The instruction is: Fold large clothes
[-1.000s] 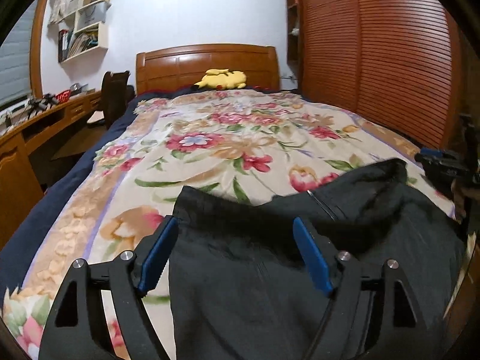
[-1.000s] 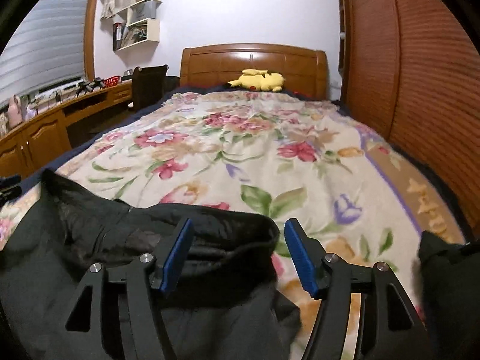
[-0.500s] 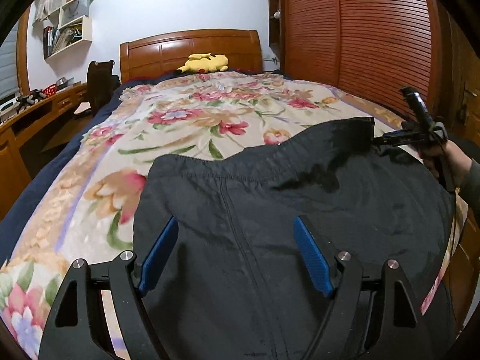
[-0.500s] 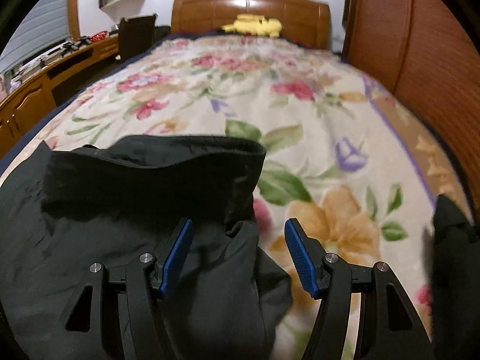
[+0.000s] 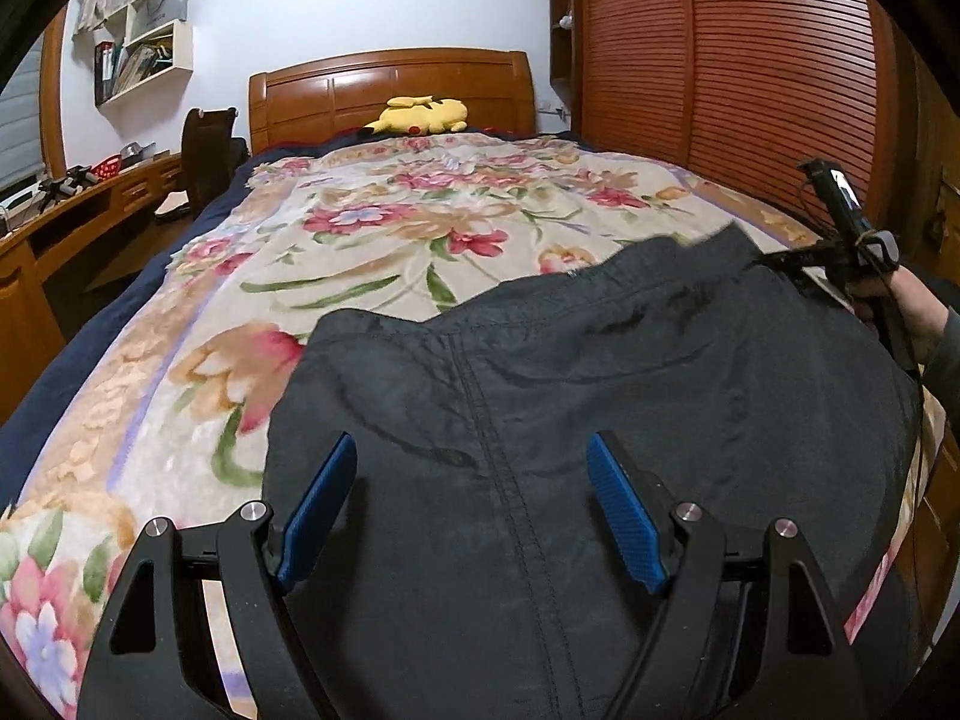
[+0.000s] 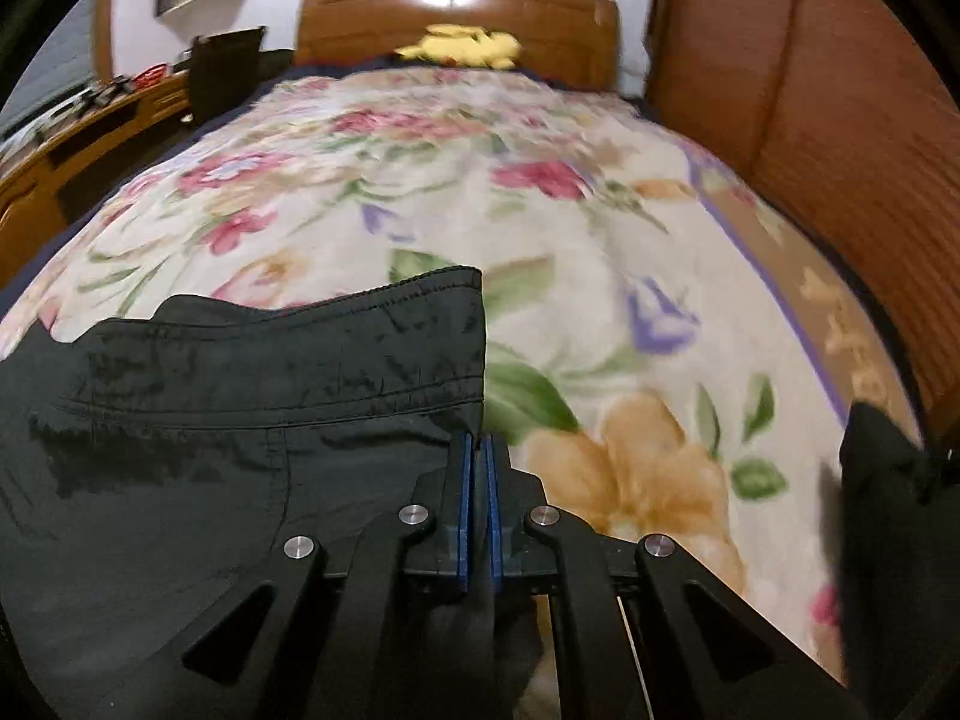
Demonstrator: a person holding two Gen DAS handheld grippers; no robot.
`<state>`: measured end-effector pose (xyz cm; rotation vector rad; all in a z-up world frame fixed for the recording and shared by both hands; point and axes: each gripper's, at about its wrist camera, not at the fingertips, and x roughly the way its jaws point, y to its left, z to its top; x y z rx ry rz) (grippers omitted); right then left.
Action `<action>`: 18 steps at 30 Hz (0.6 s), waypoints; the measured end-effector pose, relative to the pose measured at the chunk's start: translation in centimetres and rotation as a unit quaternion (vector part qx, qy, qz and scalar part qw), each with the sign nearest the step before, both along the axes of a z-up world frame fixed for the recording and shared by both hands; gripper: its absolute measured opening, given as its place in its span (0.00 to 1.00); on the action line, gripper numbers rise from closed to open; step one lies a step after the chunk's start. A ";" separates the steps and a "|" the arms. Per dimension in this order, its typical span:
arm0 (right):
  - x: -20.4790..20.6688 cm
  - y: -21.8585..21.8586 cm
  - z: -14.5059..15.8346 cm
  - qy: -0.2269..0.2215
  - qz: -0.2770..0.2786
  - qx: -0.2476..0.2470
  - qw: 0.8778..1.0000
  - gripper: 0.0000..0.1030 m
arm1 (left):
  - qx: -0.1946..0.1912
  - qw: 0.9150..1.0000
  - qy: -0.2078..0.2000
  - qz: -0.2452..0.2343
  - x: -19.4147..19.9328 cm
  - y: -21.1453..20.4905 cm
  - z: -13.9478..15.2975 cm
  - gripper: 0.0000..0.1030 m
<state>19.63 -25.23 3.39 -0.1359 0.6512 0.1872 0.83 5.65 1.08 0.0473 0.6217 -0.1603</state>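
A large black garment [image 5: 600, 396] with a centre seam lies spread on the flowered bedspread [image 5: 384, 240] at the near end of the bed. My left gripper [image 5: 474, 480] is open, its blue pads either side of the seam above the cloth. My right gripper [image 6: 478, 450] is shut on the garment's right edge [image 6: 300, 372], just below its hemmed band. It shows in the left wrist view [image 5: 774, 261] at the garment's far right corner, held by a hand.
A yellow plush toy [image 5: 420, 115] lies by the wooden headboard [image 5: 390, 87]. A slatted wooden wardrobe [image 5: 720, 60] runs along the right side. A desk [image 5: 72, 204] and chair [image 5: 207, 150] stand on the left. Another dark cloth [image 6: 882, 480] is at the right edge.
My right gripper has closed on the garment's right edge and pulled it taut. The garment now lies flatter and wider. My left gripper stays open.
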 end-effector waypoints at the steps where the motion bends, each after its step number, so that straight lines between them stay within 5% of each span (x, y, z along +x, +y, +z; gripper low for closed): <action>1: 0.0 0.1 -0.1 -0.002 -0.007 -0.011 1.000 0.04 | -0.002 1.000 -0.002 -0.001 -0.2 0.0 0.2 0.77; 5: -1.0 0.3 1.1 -0.031 -0.039 -0.032 0.998 0.08 | -0.004 1.000 -0.006 -0.005 -1.3 -0.2 0.6 0.77; 9: -3.7 0.8 2.3 -0.042 0.004 0.005 0.999 0.49 | -0.013 1.000 -0.008 -0.014 -2.5 -0.6 1.0 0.77; 18: -13.2 3.2 -1.1 -0.058 0.138 0.000 0.989 0.51 | -0.014 0.999 0.008 -0.040 -4.9 -2.5 -0.3 0.77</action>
